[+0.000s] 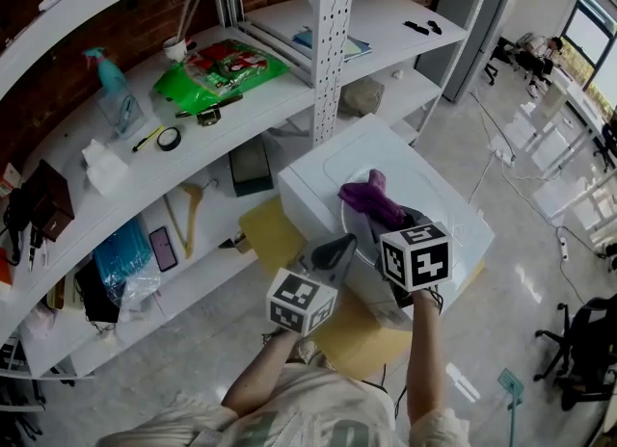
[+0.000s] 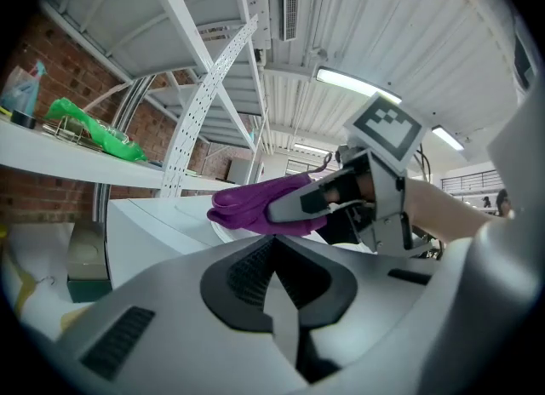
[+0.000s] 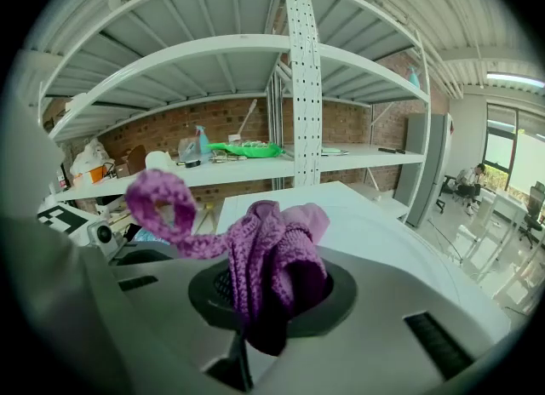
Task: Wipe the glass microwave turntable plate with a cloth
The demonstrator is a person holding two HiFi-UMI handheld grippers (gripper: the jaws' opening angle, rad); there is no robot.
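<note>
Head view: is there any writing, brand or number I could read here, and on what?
None can be read.
Green package: print too small to read.
Left hand-held gripper and right hand-held gripper: their cubes bear black-and-white square patterns, no letters.
Purple cloth: plain.

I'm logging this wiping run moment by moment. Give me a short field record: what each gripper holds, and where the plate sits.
right gripper: shut on purple knitted cloth, held above the plate
left gripper: jaws together, nothing between them, near the plate's near edge
round glass turntable plate: lies flat on top of white box-shaped appliance
cloth touching plate: cannot tell
</note>
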